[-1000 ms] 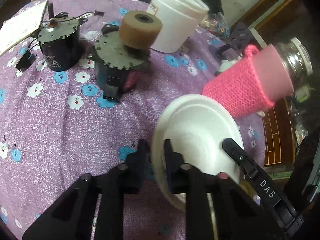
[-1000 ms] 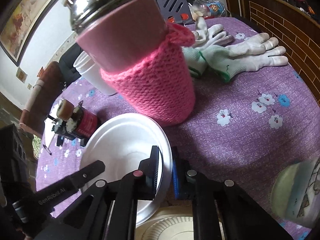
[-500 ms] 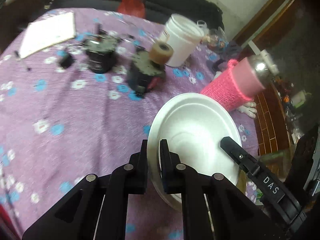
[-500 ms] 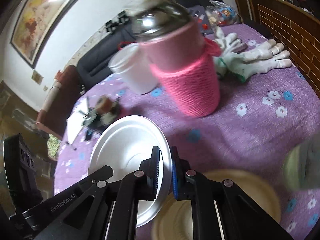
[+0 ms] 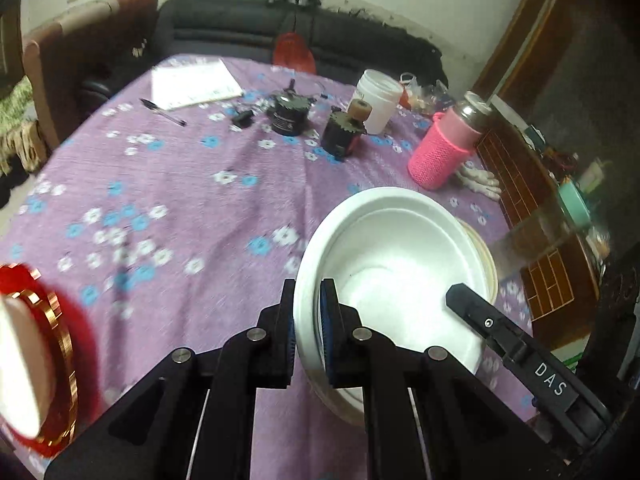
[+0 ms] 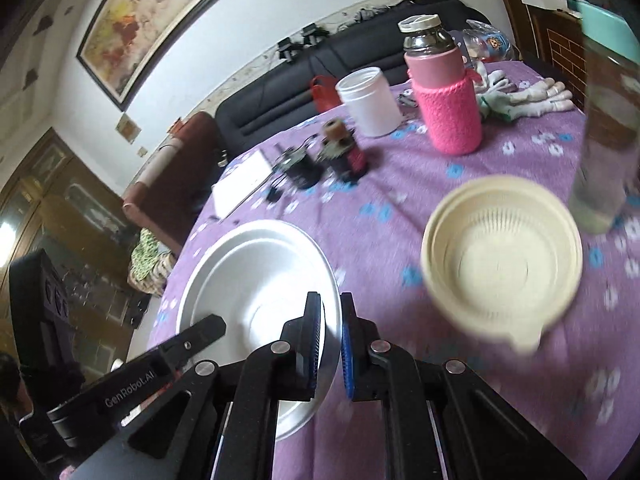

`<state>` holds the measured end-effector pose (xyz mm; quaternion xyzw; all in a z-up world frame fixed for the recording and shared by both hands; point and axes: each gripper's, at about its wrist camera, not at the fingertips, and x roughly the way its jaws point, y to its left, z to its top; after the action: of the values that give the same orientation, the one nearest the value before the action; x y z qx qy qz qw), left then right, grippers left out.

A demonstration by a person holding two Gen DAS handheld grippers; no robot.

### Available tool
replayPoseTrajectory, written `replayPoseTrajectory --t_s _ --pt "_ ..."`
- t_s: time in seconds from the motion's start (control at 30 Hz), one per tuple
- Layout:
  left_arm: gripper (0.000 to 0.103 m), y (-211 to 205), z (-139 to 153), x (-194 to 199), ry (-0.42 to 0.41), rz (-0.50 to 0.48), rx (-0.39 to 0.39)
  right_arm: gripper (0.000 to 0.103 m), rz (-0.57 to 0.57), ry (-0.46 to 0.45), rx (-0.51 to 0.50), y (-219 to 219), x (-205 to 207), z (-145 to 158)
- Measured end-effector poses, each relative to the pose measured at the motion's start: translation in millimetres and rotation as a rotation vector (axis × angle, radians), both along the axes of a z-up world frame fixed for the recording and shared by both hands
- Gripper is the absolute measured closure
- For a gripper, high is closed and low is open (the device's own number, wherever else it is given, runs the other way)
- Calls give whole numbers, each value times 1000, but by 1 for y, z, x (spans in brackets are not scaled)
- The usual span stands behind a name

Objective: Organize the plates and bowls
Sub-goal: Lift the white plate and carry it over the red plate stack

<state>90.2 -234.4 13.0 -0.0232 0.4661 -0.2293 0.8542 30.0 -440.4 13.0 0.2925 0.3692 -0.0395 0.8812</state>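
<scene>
A white foam plate is held up above the purple flowered tablecloth by both grippers. My left gripper is shut on its left rim. My right gripper is shut on its right rim; the plate shows in the right wrist view too. A cream plastic bowl stands on the cloth to the right of the plate; its rim peeks out behind the plate in the left wrist view.
A pink knit-sleeved bottle, white tub, two small motors, white gloves, notepad and pen lie at the far side. A red-and-gold object is near left. A clear jar stands right.
Both grippers have lifted the plate and drawn back from the table, so the far objects look smaller. The cream bowl has come fully into the right wrist view.
</scene>
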Motion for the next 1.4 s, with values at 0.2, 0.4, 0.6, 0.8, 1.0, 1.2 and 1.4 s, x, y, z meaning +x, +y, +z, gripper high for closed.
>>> replayPoseTrajectory --t_s 0.2,0.4,0.6,0.8,1.0,1.2,1.4 --pt "95 40 7 -47 -107 9 35 95 41 -34 35 39 -46 1" --pt "94 88 14 -73 -165 60 35 95 115 -56 20 86 -64 10" --pt "93 135 14 -92 -192 128 40 95 192 -74 36 129 -64 15" --pt "93 172 11 -96 -186 192 36 95 274 -74 25 172 -58 18" --pt "93 198 8 -94 -180 232 24 95 327 -69 19 204 -52 18" --pt "93 216 6 -88 -172 269 14 95 363 -70 11 227 -43 23" --pt "93 232 4 -82 -167 299 11 95 391 -64 11 243 -31 23"
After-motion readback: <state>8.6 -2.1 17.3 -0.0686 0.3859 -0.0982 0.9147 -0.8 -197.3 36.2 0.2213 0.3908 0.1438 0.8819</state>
